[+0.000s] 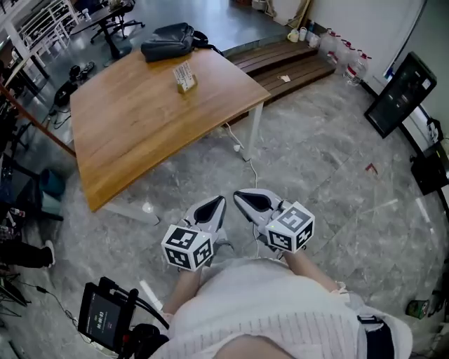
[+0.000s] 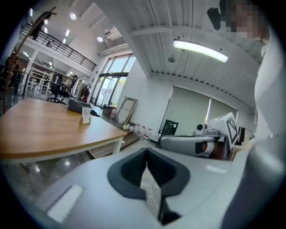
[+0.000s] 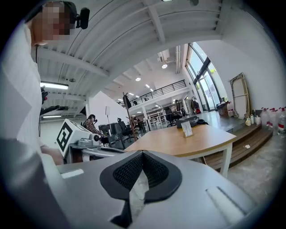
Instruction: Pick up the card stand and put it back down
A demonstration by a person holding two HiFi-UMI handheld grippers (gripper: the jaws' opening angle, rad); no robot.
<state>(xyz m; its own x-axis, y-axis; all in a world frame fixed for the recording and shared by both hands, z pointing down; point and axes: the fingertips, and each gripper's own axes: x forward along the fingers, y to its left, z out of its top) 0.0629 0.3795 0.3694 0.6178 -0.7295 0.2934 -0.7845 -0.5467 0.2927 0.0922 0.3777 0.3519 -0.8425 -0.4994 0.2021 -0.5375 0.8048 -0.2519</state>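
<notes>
1. Left tongs (image 1: 217, 202): jaws together with nothing between them. I hold them low, close to my body, over the floor (image 1: 316, 161).
2. Right tongs (image 1: 238, 195): just beside the left pair, jaws likewise together and empty.
3. Step, as I judge it: the approach, with the pick-up not yet begun. The next move calls for walking forward, raising one pair to table height, parting its jaws and closing on the stand. The grip should be gentle, since the stand looks light and easy to tip.
4. Table (image 1: 140, 119): wooden, ahead and left of both tongs, well apart from them.
5. Card stand (image 1: 184, 77): upright on the table's far half, well beyond the tongs.
6. Bag (image 1: 168, 41): dark, near the stand, at the table's far edge.
7. Room: grey stone floor. A wooden step (image 1: 287, 63) and bottles (image 1: 344, 52) lie far ahead to the right, and chairs (image 1: 116, 21) stand beyond the table.
</notes>
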